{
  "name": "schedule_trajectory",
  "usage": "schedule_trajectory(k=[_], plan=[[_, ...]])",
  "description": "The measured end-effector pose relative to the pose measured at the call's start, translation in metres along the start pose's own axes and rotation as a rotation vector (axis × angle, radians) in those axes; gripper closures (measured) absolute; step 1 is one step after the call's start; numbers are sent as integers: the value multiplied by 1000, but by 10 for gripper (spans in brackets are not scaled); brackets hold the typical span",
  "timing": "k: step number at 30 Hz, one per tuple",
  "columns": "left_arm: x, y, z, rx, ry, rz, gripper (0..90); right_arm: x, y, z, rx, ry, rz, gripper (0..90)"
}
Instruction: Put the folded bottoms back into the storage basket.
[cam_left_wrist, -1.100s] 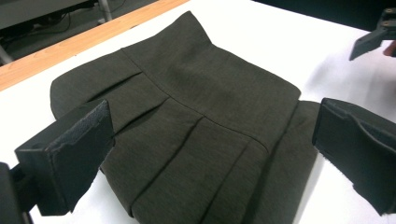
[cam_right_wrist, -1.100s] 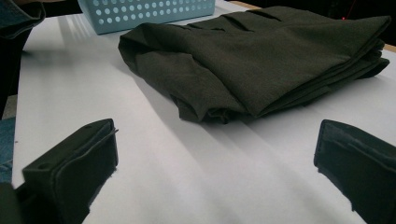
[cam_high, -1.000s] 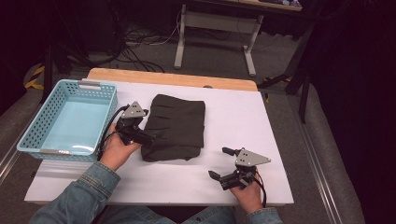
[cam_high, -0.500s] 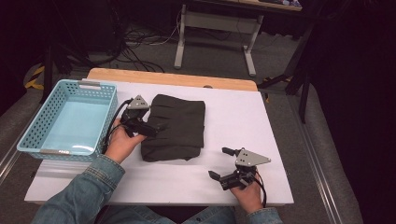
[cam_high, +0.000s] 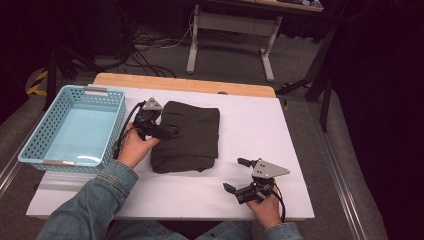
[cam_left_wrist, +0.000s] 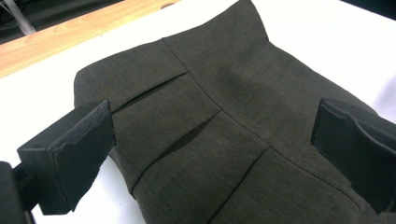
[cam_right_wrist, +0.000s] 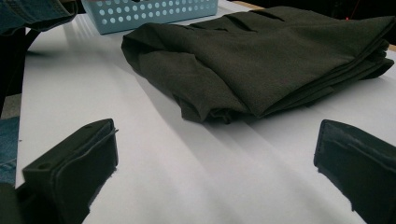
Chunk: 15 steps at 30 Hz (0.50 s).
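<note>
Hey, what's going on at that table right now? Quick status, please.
Left gripper open over the folded dark olive cloth. Right gripper open, near the table's front edge, holding nothing. Light blue plastic basket at left, nothing blocking.

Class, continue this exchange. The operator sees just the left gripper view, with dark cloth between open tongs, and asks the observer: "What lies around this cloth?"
Observer: A light blue basket stands just left of the folded cloth.
Operator: Where are the right tongs?
Observer: The right tongs are open over the white table, near its front edge and apart from the cloth.
Operator: Is it a single layer?
Observer: No, the right gripper view shows several stacked layers.
</note>
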<state>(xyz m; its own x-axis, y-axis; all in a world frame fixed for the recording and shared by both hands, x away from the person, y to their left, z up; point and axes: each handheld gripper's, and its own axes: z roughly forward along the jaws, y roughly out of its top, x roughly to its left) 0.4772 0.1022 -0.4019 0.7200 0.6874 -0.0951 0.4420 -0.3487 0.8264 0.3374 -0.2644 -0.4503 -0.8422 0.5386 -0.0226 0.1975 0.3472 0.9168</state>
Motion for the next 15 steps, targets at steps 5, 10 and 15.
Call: schedule_trajectory(k=[5,10,15], plan=[[2,3,7,18,10,-4,7,0,0,0,0,1,0,3],[3,7,18,48,24,2,7,0,0,0,-1,2,-1,3],[4,10,23,63,33,-9,7,0,0,0,-2,4,0,4]])
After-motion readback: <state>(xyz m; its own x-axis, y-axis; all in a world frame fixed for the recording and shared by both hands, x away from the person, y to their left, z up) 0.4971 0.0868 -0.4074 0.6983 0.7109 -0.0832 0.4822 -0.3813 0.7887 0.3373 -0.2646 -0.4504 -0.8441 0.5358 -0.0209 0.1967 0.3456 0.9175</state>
